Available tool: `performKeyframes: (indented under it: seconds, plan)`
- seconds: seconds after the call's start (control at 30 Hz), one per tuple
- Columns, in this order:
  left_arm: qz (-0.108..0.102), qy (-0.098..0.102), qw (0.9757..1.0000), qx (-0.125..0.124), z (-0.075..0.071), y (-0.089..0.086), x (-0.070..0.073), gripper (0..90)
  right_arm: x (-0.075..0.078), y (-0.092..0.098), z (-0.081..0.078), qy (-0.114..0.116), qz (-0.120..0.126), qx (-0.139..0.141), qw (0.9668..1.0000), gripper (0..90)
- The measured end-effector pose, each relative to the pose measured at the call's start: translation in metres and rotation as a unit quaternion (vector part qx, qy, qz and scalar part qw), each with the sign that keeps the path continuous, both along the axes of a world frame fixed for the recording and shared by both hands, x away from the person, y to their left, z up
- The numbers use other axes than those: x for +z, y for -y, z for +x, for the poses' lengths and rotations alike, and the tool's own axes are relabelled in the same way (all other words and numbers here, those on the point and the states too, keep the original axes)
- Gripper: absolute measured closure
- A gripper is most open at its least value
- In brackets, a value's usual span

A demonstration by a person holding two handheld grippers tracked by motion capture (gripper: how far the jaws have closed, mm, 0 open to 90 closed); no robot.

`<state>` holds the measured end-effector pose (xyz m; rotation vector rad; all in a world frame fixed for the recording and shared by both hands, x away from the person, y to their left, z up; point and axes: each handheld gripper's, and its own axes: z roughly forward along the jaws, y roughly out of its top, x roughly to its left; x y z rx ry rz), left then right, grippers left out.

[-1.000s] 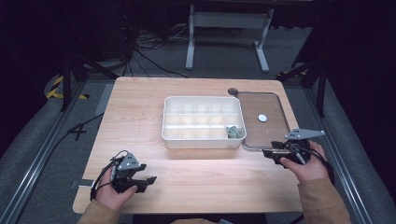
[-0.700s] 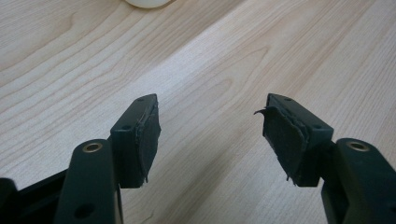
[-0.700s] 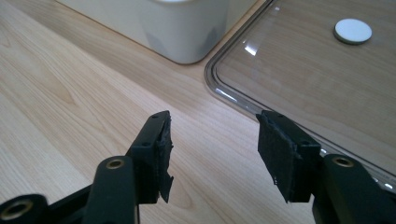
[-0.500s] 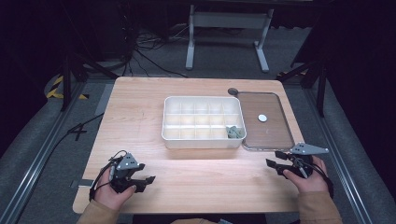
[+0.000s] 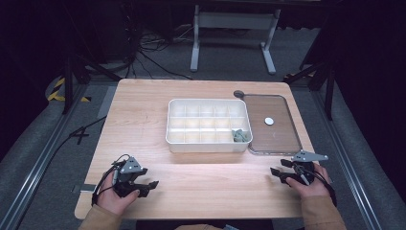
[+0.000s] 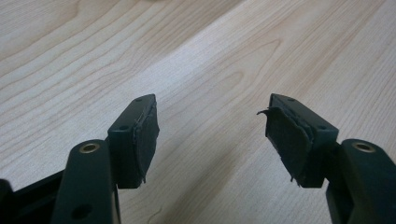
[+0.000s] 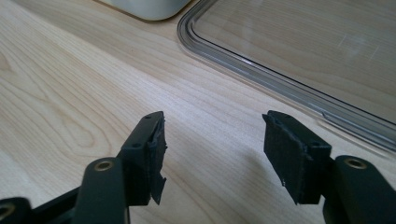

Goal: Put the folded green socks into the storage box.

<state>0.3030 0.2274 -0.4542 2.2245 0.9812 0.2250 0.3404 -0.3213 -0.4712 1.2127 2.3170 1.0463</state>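
My left gripper (image 5: pixel 149 188) rests low over the wooden table (image 5: pixel 143 120) near its front left edge. Its jaws are open, with bare wood between the pads (image 6: pixel 212 121). My right gripper (image 5: pixel 276 174) sits near the front right, just in front of the clear tray (image 5: pixel 275 139). Its jaws have just been opening and stand open with nothing between them (image 7: pixel 212 135). A white compartment box (image 5: pixel 207 143) stands mid-table. A small grey-green item (image 5: pixel 240 136) lies in its front right cell.
A small white disc (image 5: pixel 269 121) lies on the clear tray, whose rim (image 7: pixel 261 65) runs just beyond my right jaws beside the box's corner (image 7: pixel 149 7). A dark round hole (image 5: pixel 238 94) sits behind the tray. Dark floor, cables and stand legs surround the table.
My right hand has sunk and drawn back from the tray's front corner toward the table's front edge, its jaws a little wider. The left hand has stayed put.
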Motion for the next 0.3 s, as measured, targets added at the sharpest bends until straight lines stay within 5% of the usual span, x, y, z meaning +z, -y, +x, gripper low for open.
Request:
performKeyframes:
  seconds: [0.3]
  plan:
    - [-0.005,0.008,1.0,0.004,0.0012,-0.0013,-0.0039,32.6,-0.0071,-0.0007,0.0018,-0.01,0.013,0.0,0.9999,34.2]
